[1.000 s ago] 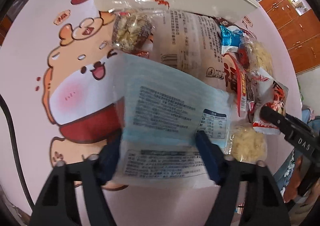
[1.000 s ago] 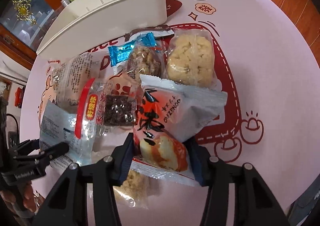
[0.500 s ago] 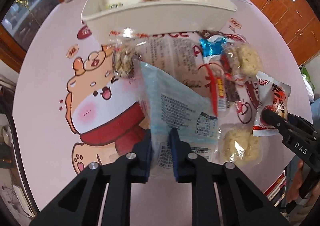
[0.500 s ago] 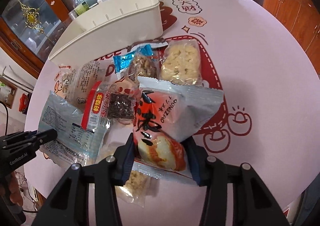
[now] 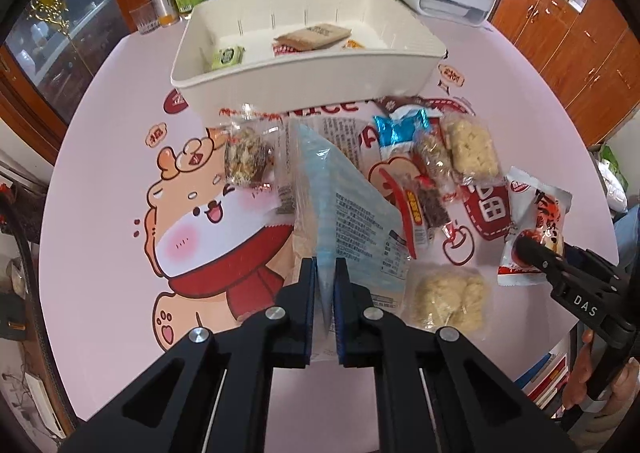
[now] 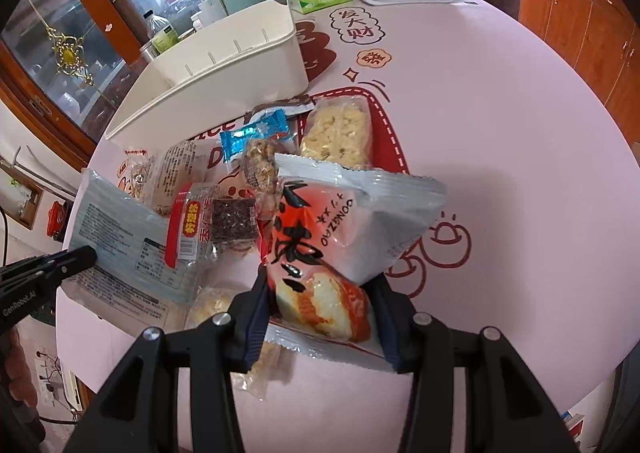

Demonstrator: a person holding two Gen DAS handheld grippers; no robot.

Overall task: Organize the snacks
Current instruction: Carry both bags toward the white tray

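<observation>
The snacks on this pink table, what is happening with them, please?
A person is sorting snacks with two handheld grippers. The left gripper is shut on a pale blue packet, and the right gripper is shut on a red and white packet. Several more wrapped snacks lie loose on the table. The white bin behind them already holds a few small packets.

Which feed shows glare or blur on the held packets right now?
Left wrist view: the light blue packet is edge-on in the left gripper, its print smeared near the pads. Right wrist view: the red-and-white bun packet in the right gripper is sharp; the table curves from fisheye.
</observation>
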